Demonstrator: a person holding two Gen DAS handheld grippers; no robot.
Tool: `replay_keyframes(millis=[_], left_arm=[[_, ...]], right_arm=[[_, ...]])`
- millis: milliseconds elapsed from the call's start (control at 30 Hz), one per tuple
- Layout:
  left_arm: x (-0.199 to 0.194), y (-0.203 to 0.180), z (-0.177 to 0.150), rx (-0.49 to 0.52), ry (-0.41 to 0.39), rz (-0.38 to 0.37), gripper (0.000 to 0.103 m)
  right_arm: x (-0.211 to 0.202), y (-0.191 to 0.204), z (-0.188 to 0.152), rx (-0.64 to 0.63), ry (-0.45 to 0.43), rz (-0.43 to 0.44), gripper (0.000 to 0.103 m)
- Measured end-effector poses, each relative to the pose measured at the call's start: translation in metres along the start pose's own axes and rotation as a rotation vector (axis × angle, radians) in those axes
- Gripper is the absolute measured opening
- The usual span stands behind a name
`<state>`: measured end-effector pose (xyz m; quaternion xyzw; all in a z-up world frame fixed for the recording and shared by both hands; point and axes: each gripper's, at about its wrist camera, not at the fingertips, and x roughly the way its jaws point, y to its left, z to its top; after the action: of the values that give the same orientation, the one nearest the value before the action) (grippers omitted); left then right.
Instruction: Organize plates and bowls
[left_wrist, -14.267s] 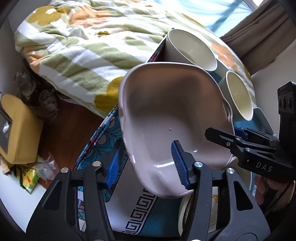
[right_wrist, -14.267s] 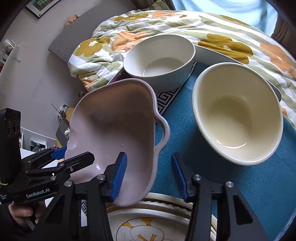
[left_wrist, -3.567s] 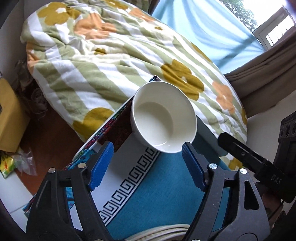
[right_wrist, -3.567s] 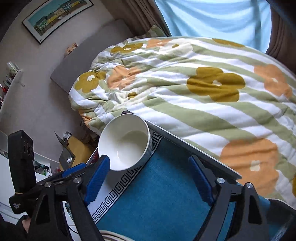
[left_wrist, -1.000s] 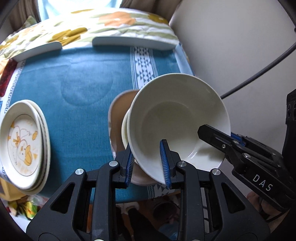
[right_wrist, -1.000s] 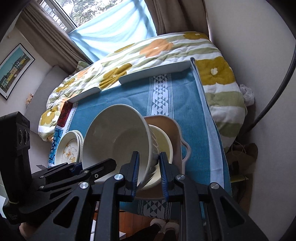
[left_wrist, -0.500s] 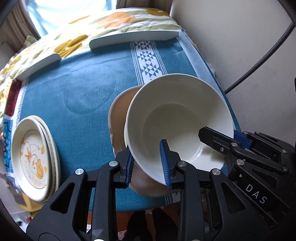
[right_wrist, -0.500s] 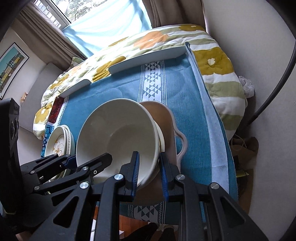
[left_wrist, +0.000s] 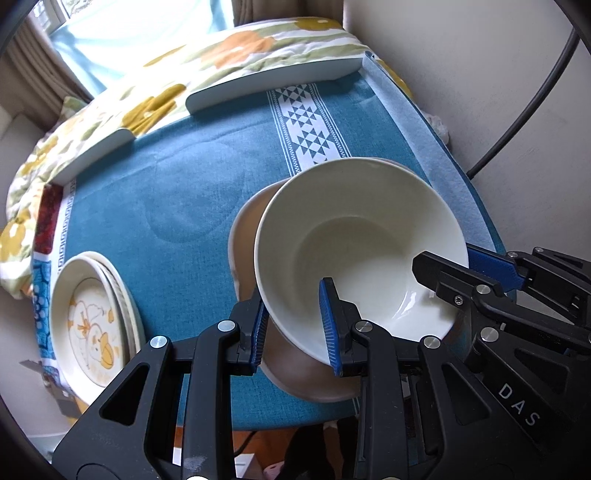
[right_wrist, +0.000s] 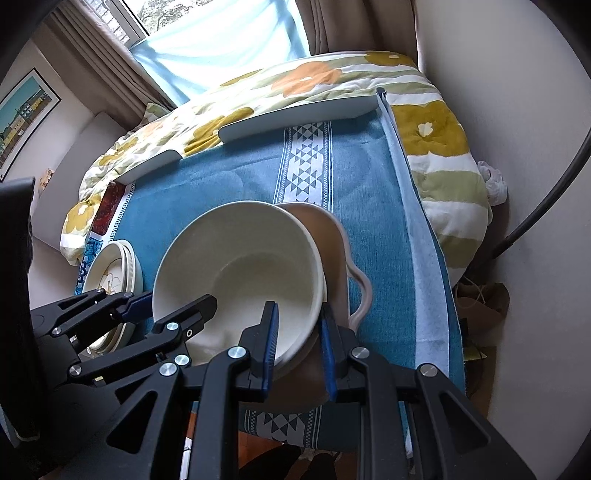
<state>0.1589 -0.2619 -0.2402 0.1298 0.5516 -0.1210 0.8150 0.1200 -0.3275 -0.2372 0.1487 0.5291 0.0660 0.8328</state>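
A white bowl (left_wrist: 362, 251) sits in the pink handled dish (left_wrist: 247, 236) near the table's front right edge; it hides another bowl under it. My left gripper (left_wrist: 295, 325) is shut on the bowl's near left rim. My right gripper (right_wrist: 297, 332) is shut on the white bowl (right_wrist: 240, 273) at its near right rim, with the pink dish (right_wrist: 332, 251) beneath. Each gripper shows in the other's view, the right gripper (left_wrist: 454, 269) at the right and the left gripper (right_wrist: 147, 310) at the left.
A stack of cartoon-printed plates (left_wrist: 88, 317) lies at the table's left, also in the right wrist view (right_wrist: 110, 280). The blue tablecloth (left_wrist: 177, 192) covers the table. A flowered duvet (right_wrist: 314, 81) lies behind, a wall (right_wrist: 517, 147) at the right.
Both grippers have lowered the white bowl into the pink dish over the last second. Their hold on its rim has not changed.
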Motion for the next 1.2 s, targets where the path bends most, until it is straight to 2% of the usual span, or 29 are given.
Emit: replay_keyframes(millis=[467,600,733,867,900,933,967,1000,1033,1100,1167,1200], left_arm=[[-0.002,0.009,-0.001,-0.016,0.015,-0.016,0.024],[-0.011,0.018,-0.001,-0.044,0.005,-0.028,0.024],[-0.04,0.038,0.0,-0.103,-0.055,-0.06,0.024],[-0.085,0.051,-0.001,-0.135,-0.169,-0.038,0.025],[-0.096,0.054,-0.003,-0.136,-0.195,-0.036,0.025],[-0.105,0.057,-0.004,-0.134,-0.218,-0.033,0.034],[-0.113,0.059,-0.005,-0.126,-0.237,-0.028,0.069],[-0.119,0.061,-0.008,-0.118,-0.258,-0.013,0.091],[-0.127,0.063,-0.013,-0.113,-0.303,0.011,0.102],[-0.136,0.066,-0.02,-0.081,-0.338,0.035,0.103],[-0.131,0.067,-0.025,-0.033,-0.279,0.032,0.102],[-0.125,0.069,-0.026,-0.017,-0.246,0.031,0.102]], right_arm=[[-0.002,-0.001,0.001,0.004,0.004,0.017,0.02],[-0.012,-0.004,0.003,0.014,-0.019,0.038,0.02],[-0.037,-0.006,0.008,0.0,-0.057,0.039,0.02],[-0.073,-0.003,0.012,-0.047,-0.111,0.031,0.02],[-0.081,-0.002,0.013,-0.06,-0.124,0.031,0.026],[-0.089,0.0,0.015,-0.077,-0.132,0.032,0.046],[-0.096,0.001,0.016,-0.091,-0.144,0.03,0.058],[-0.105,0.002,0.016,-0.105,-0.171,0.026,0.08],[-0.111,0.003,0.017,-0.12,-0.195,0.023,0.087],[-0.121,0.005,0.016,-0.158,-0.224,0.008,0.087],[-0.122,0.005,0.017,-0.198,-0.201,-0.01,0.087],[-0.12,0.004,0.017,-0.222,-0.161,-0.021,0.087]])
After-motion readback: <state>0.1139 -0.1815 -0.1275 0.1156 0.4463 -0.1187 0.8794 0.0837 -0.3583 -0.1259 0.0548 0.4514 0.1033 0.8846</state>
